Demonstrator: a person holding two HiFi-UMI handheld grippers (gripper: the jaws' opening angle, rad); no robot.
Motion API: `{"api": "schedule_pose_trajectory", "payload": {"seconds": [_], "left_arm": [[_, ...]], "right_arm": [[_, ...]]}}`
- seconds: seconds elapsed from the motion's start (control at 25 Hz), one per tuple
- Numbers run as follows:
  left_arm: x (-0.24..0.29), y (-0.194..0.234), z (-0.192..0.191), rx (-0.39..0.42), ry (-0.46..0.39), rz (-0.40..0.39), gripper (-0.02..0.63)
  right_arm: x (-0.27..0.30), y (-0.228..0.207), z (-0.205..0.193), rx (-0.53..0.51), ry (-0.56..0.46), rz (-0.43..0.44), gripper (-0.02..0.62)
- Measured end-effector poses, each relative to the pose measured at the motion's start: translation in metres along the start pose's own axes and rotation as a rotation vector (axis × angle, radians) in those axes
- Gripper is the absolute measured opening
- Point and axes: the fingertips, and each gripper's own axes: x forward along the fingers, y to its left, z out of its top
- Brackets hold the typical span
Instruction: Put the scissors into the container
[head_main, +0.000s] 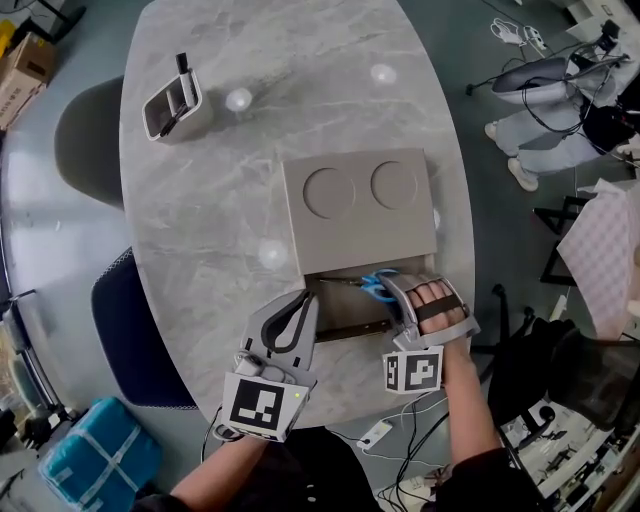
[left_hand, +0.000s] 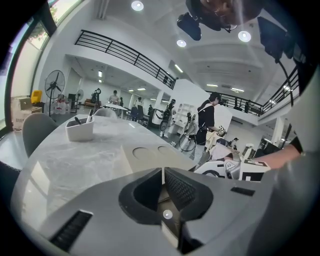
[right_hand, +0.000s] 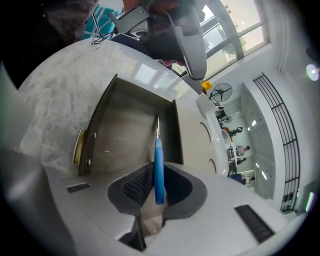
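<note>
Right gripper (right_hand: 156, 182) is clamped on the blue handle of the scissors (right_hand: 158, 150). The pads press on both sides and the blades point ahead and down. The scissors hang over the open drawer (right_hand: 125, 132) of the beige container (head_main: 360, 225) on the marble counter (head_main: 250, 170). They are not yet lying in it.

Left gripper (left_hand: 163, 172) has its jaws closed together, with nothing seen between them. It sits near the drawer's front left corner. Whether it touches the drawer cannot be told.

Step in hand, as judged: lower and release.
- Bring the blades close to the drawer floor before easing the jaws apart, so the scissors slide rather than drop.
- Keep the blade line along the drawer's open length, clear of the side walls and of the container's body overhanging the back.
- Back the right gripper off straight, so a pad does not catch a handle loop.
- The left gripper is placed to steady the drawer front if it shifts.

Views compared:
- The right gripper view alone shows the drawer's bare floor, the brass handle (right_hand: 78, 147) on its front, and the grip on the scissors.
- The head view alone shows both grippers against the container, and a white holder (head_main: 172, 103) well apart at the counter's far left.
- The left gripper view shows its own closed jaws and the container's top, but not the scissors.
</note>
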Motion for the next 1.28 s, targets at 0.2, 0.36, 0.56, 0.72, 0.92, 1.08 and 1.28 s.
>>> {"api": "schedule_pose_trajectory", "payload": {"seconds": [0.2, 0.36, 0.56, 0.72, 0.92, 1.08, 1.28], "left_arm": [[0.002, 0.001, -0.004, -0.005, 0.004, -0.001, 0.028], [0.002, 0.002, -0.004, -0.007, 0.005, -0.004, 0.028], [0.002, 0.000, -0.003, -0.013, 0.008, -0.008, 0.028], [0.002, 0.000, -0.003, -0.015, 0.011, -0.015, 0.028], [0.001, -0.002, -0.001, -0.016, 0.009, -0.024, 0.028], [-0.001, -0.004, 0.000, -0.017, 0.003, -0.028, 0.028], [-0.003, -0.007, 0.000, -0.017, -0.001, -0.033, 0.028]], "right_arm": [[0.003, 0.005, -0.003, 0.012, -0.004, 0.015, 0.049], [0.006, 0.009, -0.005, 0.057, -0.011, 0.066, 0.081], [0.004, 0.010, -0.007, 0.106, -0.009, 0.140, 0.101], [-0.001, 0.019, -0.013, 0.129, 0.028, 0.289, 0.129], [-0.009, 0.023, -0.021, 0.157, 0.039, 0.383, 0.149], [-0.019, 0.029, -0.025, 0.166, 0.044, 0.414, 0.147], [-0.017, 0.024, -0.023, 0.179, 0.035, 0.346, 0.040]]}}
